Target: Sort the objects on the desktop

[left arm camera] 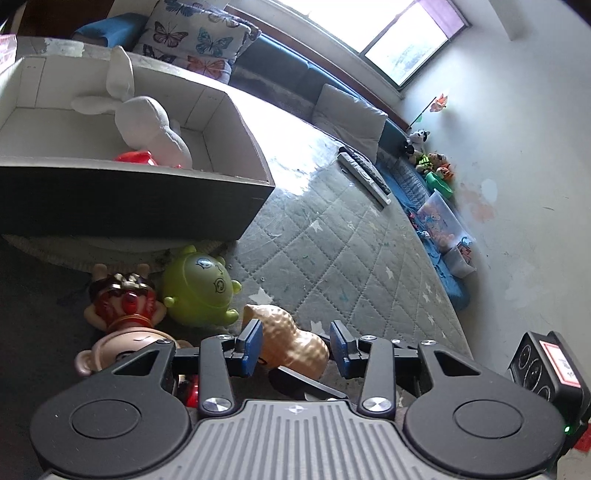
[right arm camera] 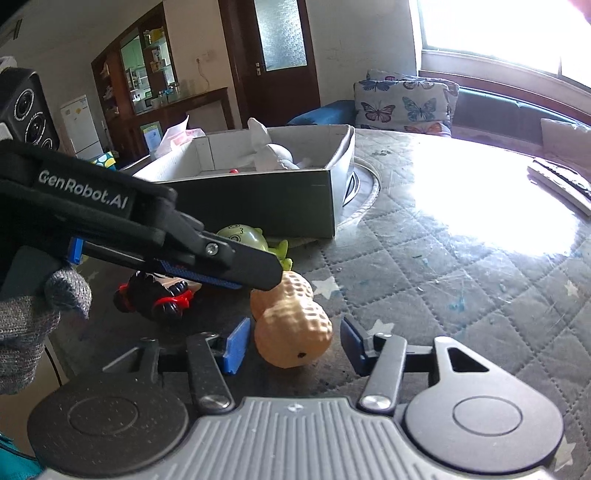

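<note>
We work over a round bench [right arm camera: 424,266] covered with a grey-green quilted cloth printed with pale stars, scuffed with flecks of paint and washed out by glare from the wide window [right arm camera: 509,33] behind it. A low bench seat runs under that window, carrying a butterfly-print cushion [right arm camera: 402,107]; a dark wooden door [right arm camera: 273,48] and glass-fronted cabinets [right arm camera: 136,77] stand on the far wall. Two remote controls [left arm camera: 364,177] lie well apart from us near the bench's far edge.

A shallow cardboard box [left arm camera: 122,192] sits on the bench, holding a white plush rabbit [left arm camera: 147,125] and something red beside it. Just in front of the box lie a green round toy [left arm camera: 197,286], a red-and-tan figurine [left arm camera: 123,306], and a peanut-shaped toy [right arm camera: 291,325].

Our left claw [left arm camera: 295,343] stands apart, its blue pads either side of the peanut. Our right claw [right arm camera: 291,343] is likewise spread, the peanut lying between its pads, untouched on both sides.
</note>
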Action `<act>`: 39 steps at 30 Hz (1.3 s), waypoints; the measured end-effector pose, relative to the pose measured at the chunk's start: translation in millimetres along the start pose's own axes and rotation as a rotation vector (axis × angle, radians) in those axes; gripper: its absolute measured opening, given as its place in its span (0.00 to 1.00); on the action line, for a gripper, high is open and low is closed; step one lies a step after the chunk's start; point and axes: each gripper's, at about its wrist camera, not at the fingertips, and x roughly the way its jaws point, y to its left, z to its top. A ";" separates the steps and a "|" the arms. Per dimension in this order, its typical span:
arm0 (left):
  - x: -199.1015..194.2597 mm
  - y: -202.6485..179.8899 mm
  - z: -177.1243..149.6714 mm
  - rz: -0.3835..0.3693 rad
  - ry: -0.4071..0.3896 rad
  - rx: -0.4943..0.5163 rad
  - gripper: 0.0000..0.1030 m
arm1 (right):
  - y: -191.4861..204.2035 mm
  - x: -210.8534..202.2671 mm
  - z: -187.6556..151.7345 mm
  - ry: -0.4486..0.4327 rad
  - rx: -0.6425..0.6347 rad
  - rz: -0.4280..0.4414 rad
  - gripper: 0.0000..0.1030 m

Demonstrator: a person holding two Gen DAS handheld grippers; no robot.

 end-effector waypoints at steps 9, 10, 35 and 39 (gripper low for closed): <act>11.9 -7.5 -2.2 0.045 0.013 -0.030 0.41 | -8.3 -6.5 -7.3 -0.015 0.030 0.008 0.44; 13.8 -8.1 -1.4 0.052 0.020 -0.036 0.41 | -9.7 -7.3 -7.9 -0.018 0.035 0.008 0.44; 35.1 -15.0 -1.7 0.047 0.033 -0.032 0.32 | -21.7 -13.7 -22.7 -0.071 0.086 -0.012 0.48; 37.4 -14.3 -1.3 0.023 0.055 -0.043 0.37 | -23.6 -12.3 -21.6 -0.079 0.102 -0.015 0.48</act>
